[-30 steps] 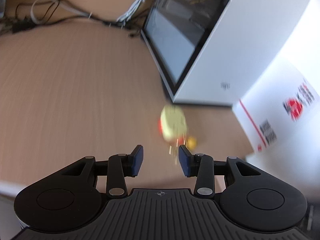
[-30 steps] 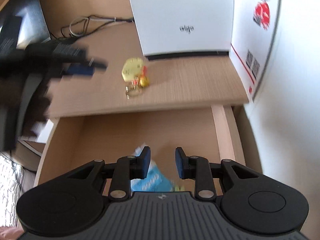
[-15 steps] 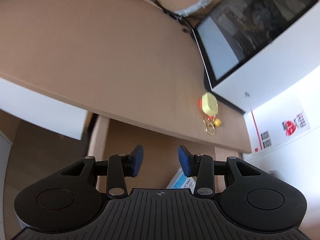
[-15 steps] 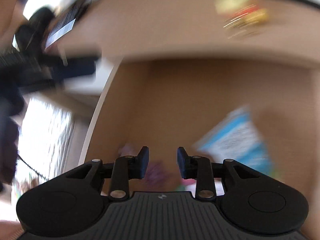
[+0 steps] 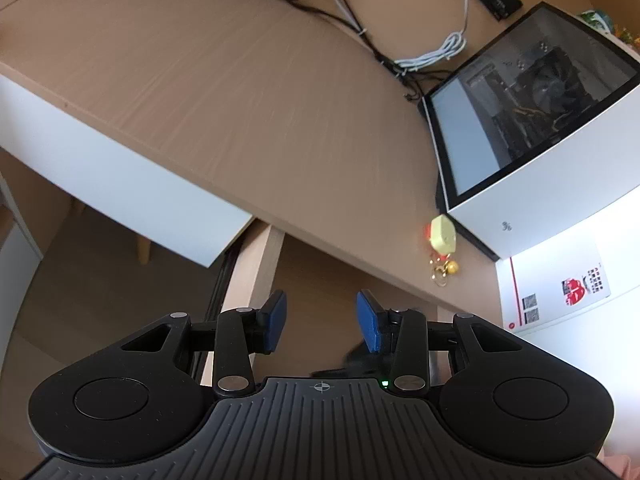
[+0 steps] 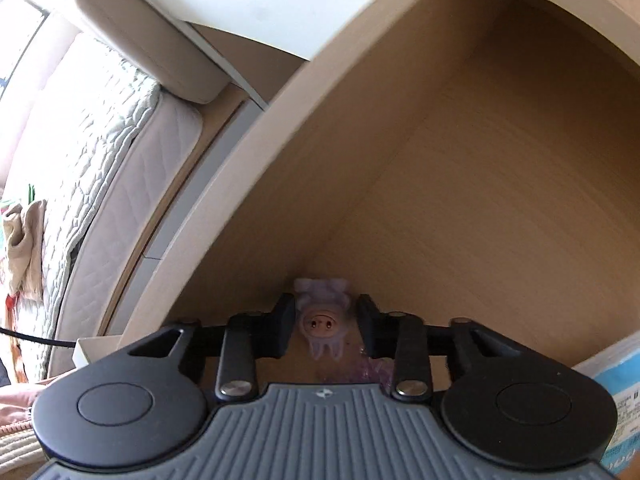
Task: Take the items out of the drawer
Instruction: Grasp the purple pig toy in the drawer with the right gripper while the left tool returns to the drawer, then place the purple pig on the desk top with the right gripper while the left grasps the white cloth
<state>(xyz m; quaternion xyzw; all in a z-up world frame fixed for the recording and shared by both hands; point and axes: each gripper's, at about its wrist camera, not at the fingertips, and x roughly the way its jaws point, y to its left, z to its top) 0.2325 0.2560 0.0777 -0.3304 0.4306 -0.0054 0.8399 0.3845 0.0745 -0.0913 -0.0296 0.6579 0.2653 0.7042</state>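
A small purple figure with a pig-like snout point(image 6: 322, 322) lies on the floor of the open wooden drawer point(image 6: 240, 184), near its front left corner. My right gripper point(image 6: 326, 326) points steeply down over it. Its jaws are closing with the figure between them, and I see no pad pressing on it. A blue and white packet point(image 6: 616, 392) lies in the drawer to the right. My left gripper point(image 5: 321, 318) hangs open and empty above the drawer's left side wall point(image 5: 256, 264). A yellow keychain with a gold bell point(image 5: 443, 234) rests on the desk top.
A white PC case with a glass side point(image 5: 540, 160) and a white box with red print point(image 5: 568, 280) stand on the desk at the right. Cables point(image 5: 432, 52) run along the back. A quilted mattress point(image 6: 80, 160) lies left of the drawer.
The right gripper has dropped from above the desk edge into the drawer, and the purple figure now sits between its fingers. The left gripper has pulled back from the keychain toward the drawer's left side.
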